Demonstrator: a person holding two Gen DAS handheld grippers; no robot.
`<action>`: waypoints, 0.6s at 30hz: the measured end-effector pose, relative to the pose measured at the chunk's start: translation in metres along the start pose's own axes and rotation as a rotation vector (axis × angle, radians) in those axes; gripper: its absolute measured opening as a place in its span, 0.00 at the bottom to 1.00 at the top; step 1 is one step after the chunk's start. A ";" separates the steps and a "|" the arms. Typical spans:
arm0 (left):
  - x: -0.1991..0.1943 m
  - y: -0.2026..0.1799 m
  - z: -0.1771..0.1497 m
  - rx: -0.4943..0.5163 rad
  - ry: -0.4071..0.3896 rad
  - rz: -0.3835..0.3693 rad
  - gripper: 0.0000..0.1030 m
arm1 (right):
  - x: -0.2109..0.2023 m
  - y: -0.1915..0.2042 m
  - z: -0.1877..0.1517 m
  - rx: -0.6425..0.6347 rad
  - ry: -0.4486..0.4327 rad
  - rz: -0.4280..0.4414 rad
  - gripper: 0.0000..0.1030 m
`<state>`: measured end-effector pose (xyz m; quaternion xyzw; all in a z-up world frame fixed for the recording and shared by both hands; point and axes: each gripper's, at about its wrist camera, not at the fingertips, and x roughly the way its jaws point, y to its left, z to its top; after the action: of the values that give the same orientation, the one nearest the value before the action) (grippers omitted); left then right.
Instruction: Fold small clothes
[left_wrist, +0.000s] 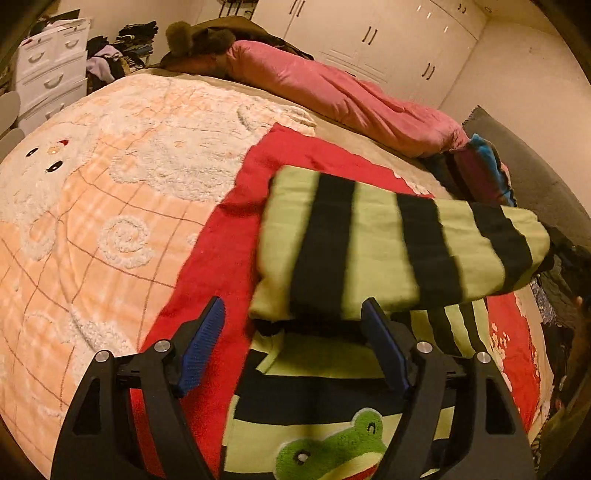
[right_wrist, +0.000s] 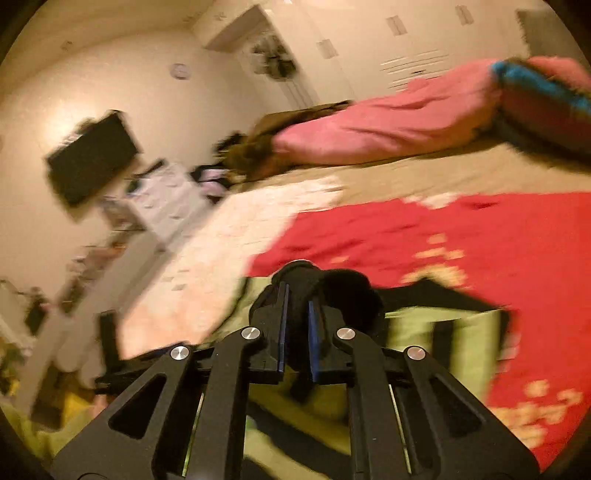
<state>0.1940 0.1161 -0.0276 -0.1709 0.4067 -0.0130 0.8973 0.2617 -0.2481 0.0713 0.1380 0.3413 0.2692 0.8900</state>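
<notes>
A wide bed (left_wrist: 332, 129) with a tan sheet carries everything. Its largest cover is a peach-and-white checked fleece blanket with raised curls (left_wrist: 110, 206), spread over the left part of the surface. Beside it, toward the right edge, lies a red fleece blanket with pale flower prints (left_wrist: 218, 266). A long pink quilted bolster (left_wrist: 332, 96) runs along the far edge of the bed.

On the red blanket, at the near edge, sits the small lime-green and black striped fleece garment with a green frog patch (left_wrist: 369, 254). One striped part is lifted and doubled over the rest, its black cuff end raised toward the right.

The left gripper (left_wrist: 291, 343) hovers over the near edge of the garment with its blue-padded fingers spread wide, touching nothing that can be made out. The right gripper (right_wrist: 295, 321) has its fingers pressed nearly together, pinching the black cuff of the garment; that view is blurred.
</notes>
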 end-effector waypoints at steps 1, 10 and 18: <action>0.001 -0.002 -0.001 0.005 0.004 -0.001 0.73 | -0.001 -0.013 0.001 0.004 0.019 -0.068 0.04; 0.013 -0.023 -0.010 0.066 0.056 -0.014 0.73 | 0.044 -0.098 -0.061 0.098 0.228 -0.338 0.18; 0.014 -0.052 0.002 0.128 0.037 -0.040 0.73 | 0.008 -0.098 -0.081 0.095 0.123 -0.442 0.24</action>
<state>0.2109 0.0656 -0.0201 -0.1210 0.4181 -0.0601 0.8983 0.2491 -0.3188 -0.0341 0.0852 0.4289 0.0593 0.8974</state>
